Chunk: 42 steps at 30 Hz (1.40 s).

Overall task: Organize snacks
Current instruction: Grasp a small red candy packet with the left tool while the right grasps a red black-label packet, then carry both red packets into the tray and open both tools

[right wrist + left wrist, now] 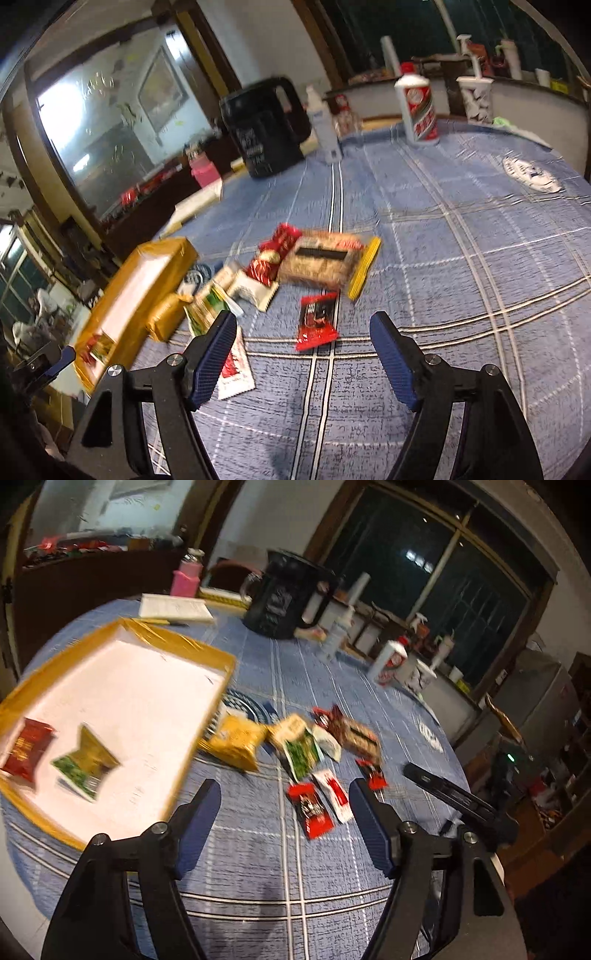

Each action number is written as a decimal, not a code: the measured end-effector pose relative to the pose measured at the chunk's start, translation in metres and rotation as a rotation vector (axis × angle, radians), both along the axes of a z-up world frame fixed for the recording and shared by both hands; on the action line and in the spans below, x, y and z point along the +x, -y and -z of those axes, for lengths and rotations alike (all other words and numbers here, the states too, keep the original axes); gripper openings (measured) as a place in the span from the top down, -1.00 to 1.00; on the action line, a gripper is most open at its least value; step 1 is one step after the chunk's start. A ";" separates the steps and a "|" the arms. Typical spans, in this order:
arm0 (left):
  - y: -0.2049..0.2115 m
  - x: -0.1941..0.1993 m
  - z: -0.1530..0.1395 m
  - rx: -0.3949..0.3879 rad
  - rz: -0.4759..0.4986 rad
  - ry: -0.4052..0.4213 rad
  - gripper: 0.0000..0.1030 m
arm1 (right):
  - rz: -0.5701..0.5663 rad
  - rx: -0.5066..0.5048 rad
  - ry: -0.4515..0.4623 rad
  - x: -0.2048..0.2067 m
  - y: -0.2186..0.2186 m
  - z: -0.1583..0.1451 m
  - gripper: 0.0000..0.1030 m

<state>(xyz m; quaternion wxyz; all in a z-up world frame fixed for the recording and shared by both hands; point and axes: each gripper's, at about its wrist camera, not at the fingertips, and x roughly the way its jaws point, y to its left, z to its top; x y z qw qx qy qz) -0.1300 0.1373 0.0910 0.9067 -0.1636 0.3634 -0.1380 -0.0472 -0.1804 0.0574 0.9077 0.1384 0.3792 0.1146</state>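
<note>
A gold-rimmed white tray [177, 646] lies on the blue checked tablecloth at left, holding a dark red packet [26, 749] and a green-gold packet [86, 764]. Several loose snack packets lie right of it: a yellow bag [236, 744], a green-white packet [299, 751], a red bar [312, 808] and a brown cracker pack [360, 736]. My left gripper [284, 794] is open and empty above the cloth. My right gripper [303, 325] is open and empty, just short of a red packet [316, 321]. The tray [162, 254] and cracker pack [325, 260] also show in the right wrist view.
A black kettle [284, 598], a pink bottle [186, 578], a white notepad [173, 607], a white liquor bottle [389, 662] and a spray bottle [338, 629] stand at the table's far side. The other gripper [458, 797] shows at right. The round table's edge curves close by.
</note>
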 end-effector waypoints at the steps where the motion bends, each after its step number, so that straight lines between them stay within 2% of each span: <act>1: 0.006 0.001 0.002 0.014 0.016 -0.006 -0.39 | 0.000 -0.023 -0.020 0.009 -0.006 0.007 -0.49; 5: 0.029 0.002 0.006 0.063 0.087 -0.005 -0.39 | 0.008 -0.107 -0.074 0.039 -0.021 0.028 -0.40; 10: 0.058 0.010 0.017 0.141 0.154 -0.016 -0.39 | 0.005 -0.149 -0.099 0.059 -0.029 0.040 -0.24; 12: 0.069 0.018 0.025 0.179 0.160 -0.031 -0.37 | -0.002 -0.147 -0.095 0.060 -0.030 0.040 -0.21; 16: 0.085 0.036 0.042 0.220 0.160 -0.070 -0.36 | -0.008 -0.160 -0.095 0.061 -0.032 0.040 0.00; 21: 0.099 0.049 0.058 0.287 0.166 -0.099 -0.36 | -0.019 -0.178 -0.094 0.059 -0.035 0.040 0.03; 22: 0.102 0.051 0.059 0.299 0.167 -0.097 -0.32 | -0.021 -0.178 -0.094 0.058 -0.035 0.040 0.03; 23: 0.105 0.053 0.061 0.315 0.170 -0.096 -0.10 | -0.023 -0.180 -0.094 0.058 -0.035 0.041 0.03; 24: 0.108 0.055 0.063 0.334 0.175 -0.101 0.27 | -0.024 -0.182 -0.094 0.057 -0.035 0.041 0.05; 25: 0.111 0.058 0.066 0.355 0.176 -0.109 0.45 | -0.025 -0.190 -0.093 0.055 -0.036 0.041 0.12; 26: 0.113 0.059 0.068 0.362 0.180 -0.112 0.52 | -0.023 -0.200 -0.093 0.054 -0.036 0.041 0.18; 27: 0.113 0.058 0.068 0.363 0.182 -0.098 0.52 | -0.021 -0.211 -0.093 0.052 -0.035 0.041 0.37; 28: 0.113 0.058 0.068 0.362 0.181 -0.096 0.52 | -0.021 -0.212 -0.092 0.051 -0.035 0.041 0.43; 37: 0.094 0.055 0.051 0.270 0.152 -0.075 0.53 | -0.023 -0.085 -0.073 0.048 -0.020 0.041 0.53; 42: 0.065 0.050 0.024 0.178 0.120 -0.034 0.53 | -0.065 0.012 -0.013 0.040 -0.019 0.028 0.54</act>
